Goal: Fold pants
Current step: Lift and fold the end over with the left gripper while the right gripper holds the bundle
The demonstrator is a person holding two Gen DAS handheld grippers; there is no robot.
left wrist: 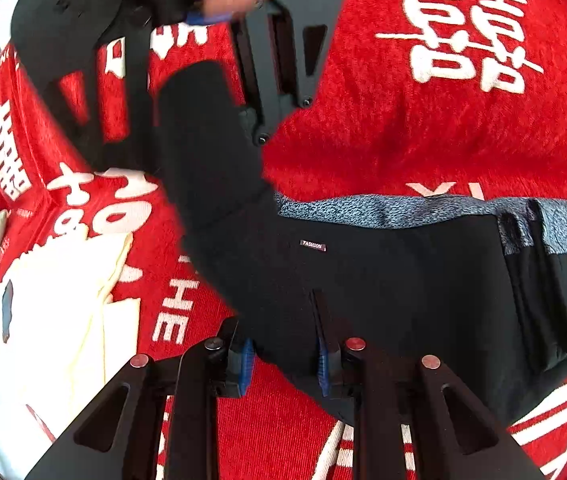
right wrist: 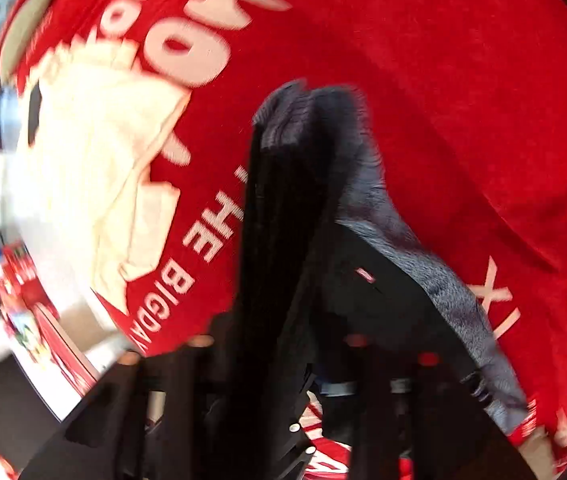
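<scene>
Black pants [left wrist: 383, 280] with a grey fleece lining [left wrist: 403, 208] and a small label lie across a red cloth. At the bottom of the left wrist view my left gripper [left wrist: 283, 362] is shut on the near edge of the pants, with black fabric between its blue pads [left wrist: 245, 364]. A pant leg [left wrist: 207, 132] runs up from there to my right gripper [left wrist: 207, 20], where a hand shows. In the blurred right wrist view the black pants [right wrist: 283, 200] rise out of the right gripper [right wrist: 283, 364], whose jaws stand close together on the fabric.
The red cloth [left wrist: 403, 120] bears large white characters and letters. A cream garment [left wrist: 63, 300] lies folded on it to the left, also seen as the cream garment [right wrist: 95, 160] in the right wrist view. The surface's edge and the room lie beyond it at far left.
</scene>
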